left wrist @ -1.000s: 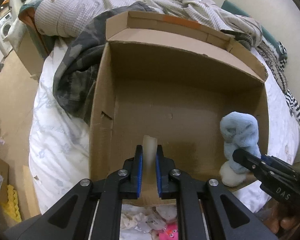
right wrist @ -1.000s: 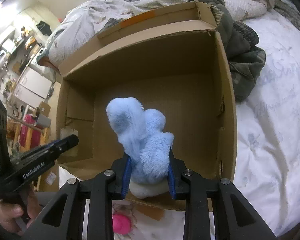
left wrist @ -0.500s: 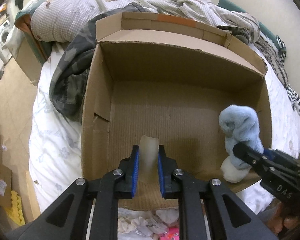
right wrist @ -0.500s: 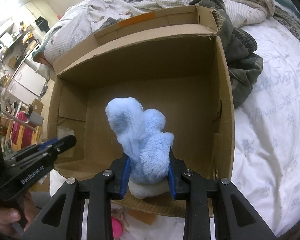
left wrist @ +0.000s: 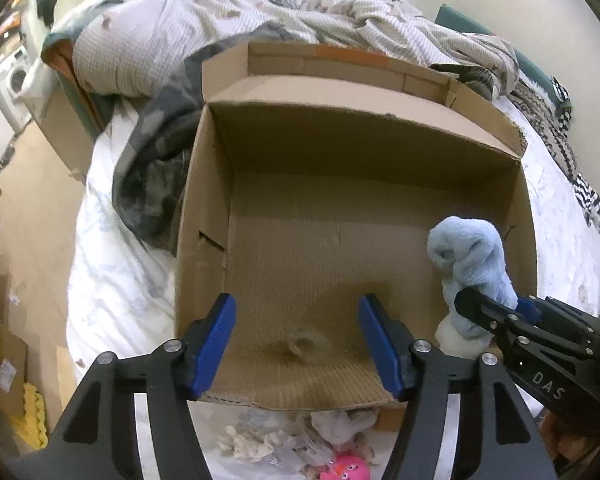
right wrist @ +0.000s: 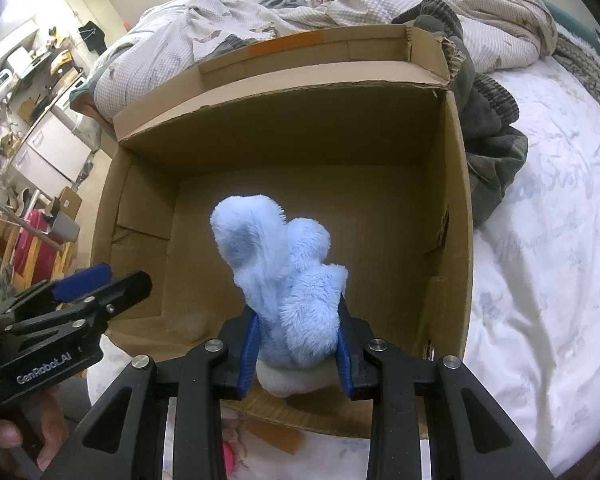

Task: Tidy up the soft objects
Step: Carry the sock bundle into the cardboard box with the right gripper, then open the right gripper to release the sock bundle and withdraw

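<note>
An open cardboard box lies on the bed. My left gripper is open over the box's near edge; a small pale soft object lies blurred on the box floor between its fingers. My right gripper is shut on a light blue plush toy with a white base, held just over the box's near right corner. The plush and right gripper also show in the left wrist view. The left gripper shows at the left of the right wrist view.
A rumpled quilt and dark clothing lie behind and left of the box, more dark clothing to its right. White crumpled items and a pink toy lie on the white sheet in front of the box.
My left gripper has opened and let go of the pale soft object, which has dropped to the box floor. My right gripper still holds the blue plush, slightly further in.
</note>
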### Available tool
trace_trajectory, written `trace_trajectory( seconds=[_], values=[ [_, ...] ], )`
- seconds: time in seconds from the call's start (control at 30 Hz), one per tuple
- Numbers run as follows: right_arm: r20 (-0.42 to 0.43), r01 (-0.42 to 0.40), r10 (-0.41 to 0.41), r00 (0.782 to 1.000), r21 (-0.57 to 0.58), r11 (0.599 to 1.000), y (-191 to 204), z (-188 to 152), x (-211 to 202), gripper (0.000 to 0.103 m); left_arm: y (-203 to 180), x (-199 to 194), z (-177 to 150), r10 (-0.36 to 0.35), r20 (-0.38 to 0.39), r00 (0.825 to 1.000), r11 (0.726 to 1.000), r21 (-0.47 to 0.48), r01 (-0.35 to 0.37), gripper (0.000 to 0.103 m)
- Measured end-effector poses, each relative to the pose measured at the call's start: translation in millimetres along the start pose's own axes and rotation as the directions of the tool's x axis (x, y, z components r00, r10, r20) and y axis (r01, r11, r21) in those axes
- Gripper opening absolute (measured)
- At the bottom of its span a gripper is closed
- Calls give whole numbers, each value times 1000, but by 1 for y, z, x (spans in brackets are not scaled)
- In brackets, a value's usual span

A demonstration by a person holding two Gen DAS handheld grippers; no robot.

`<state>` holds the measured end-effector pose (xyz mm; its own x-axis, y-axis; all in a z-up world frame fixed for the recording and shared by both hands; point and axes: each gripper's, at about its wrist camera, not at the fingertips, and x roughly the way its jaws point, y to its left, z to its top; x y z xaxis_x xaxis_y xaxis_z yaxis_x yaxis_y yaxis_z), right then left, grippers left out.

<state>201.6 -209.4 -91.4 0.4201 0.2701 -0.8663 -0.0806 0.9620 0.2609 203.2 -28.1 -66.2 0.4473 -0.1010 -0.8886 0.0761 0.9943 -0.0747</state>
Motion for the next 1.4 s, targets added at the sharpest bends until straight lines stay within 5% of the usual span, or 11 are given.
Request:
trace_trajectory(
  seconds=[0.07, 0.17, 0.3, 0.97, 1.4],
  values=[
    [2, -6, 6, 1000, 4, 1000, 0, 0, 0, 36, -2, -4, 1, 5, 13, 1000, 1000, 10, -5, 61],
    [16, -12, 12, 1000, 16, 1000, -1, 1, -2, 62, -2, -8, 0, 14, 33, 999, 1000, 13, -15, 61],
    [68, -55, 52, 996, 45, 997, -4, 3, -13, 79, 0, -11, -1, 19, 25, 1000, 1000, 5, -19, 61],
    [120, -53, 49, 992, 29, 998, 1, -18, -51, 79, 20, -59, -23, 38, 96, 995, 999, -24, -36, 62],
    [92, -43, 40, 995, 29, 999, 5, -48, -64, 79, 46, -73, -54, 68, 64, 996, 995, -78, -63, 62]
  ],
)
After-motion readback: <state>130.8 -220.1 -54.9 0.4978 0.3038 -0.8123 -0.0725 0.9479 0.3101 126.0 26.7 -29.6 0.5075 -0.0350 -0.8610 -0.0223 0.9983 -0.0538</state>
